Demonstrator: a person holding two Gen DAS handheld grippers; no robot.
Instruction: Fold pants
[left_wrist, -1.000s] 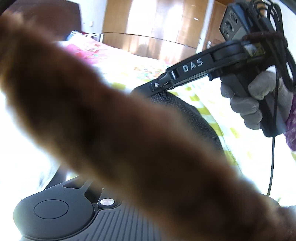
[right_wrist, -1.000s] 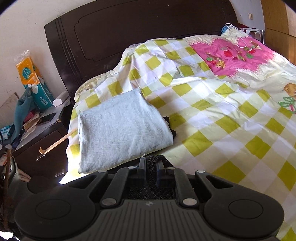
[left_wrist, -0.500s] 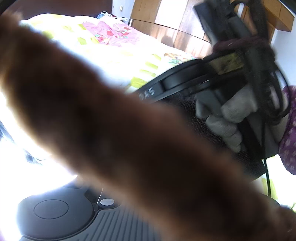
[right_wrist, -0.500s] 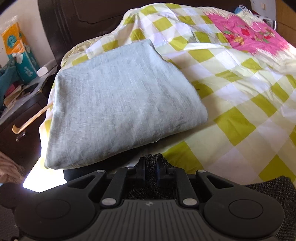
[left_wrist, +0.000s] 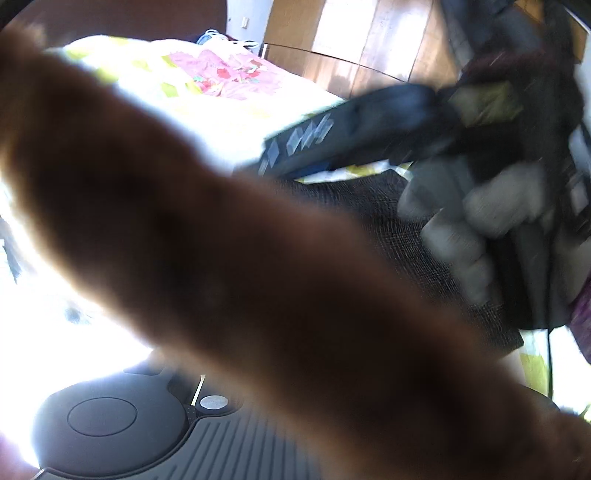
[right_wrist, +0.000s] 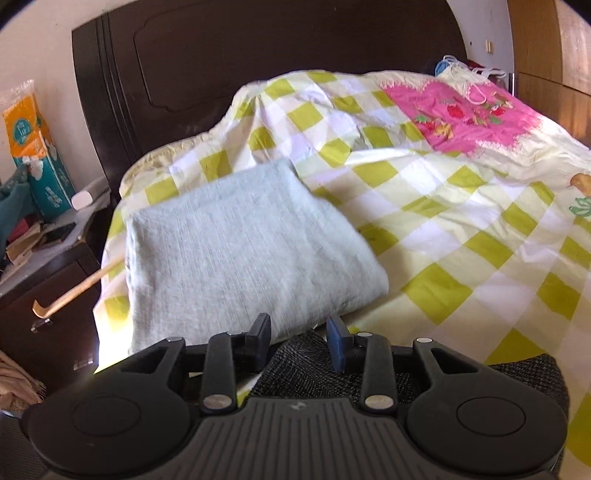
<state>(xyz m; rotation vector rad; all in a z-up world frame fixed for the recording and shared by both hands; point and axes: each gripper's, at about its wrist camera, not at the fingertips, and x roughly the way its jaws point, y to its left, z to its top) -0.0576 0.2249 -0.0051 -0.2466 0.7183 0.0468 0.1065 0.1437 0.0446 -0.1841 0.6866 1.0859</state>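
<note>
While jaws of right gripper (right_wrist: 298, 341) spread, opening, dark woven pants (right_wrist: 314, 369) lie bunched between and below fingers, pads clear of cloth. Folded grey garment (right_wrist: 236, 254) on checked bedspread (right_wrist: 461, 229) just ahead, left of centre. Left gripper (left_wrist: 207, 373) mostly hidden behind blurred brown fuzzy mass (left_wrist: 258, 277); jaws opening, contents cannot tell. From left wrist, pants stretch ahead toward gloved hand (left_wrist: 476, 221) on right gripper.

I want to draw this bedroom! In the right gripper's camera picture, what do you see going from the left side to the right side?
Orange and teal tissue pack → wooden back scratcher → folded grey cloth → yellow-green checked bedsheet → wooden wardrobe.
</note>
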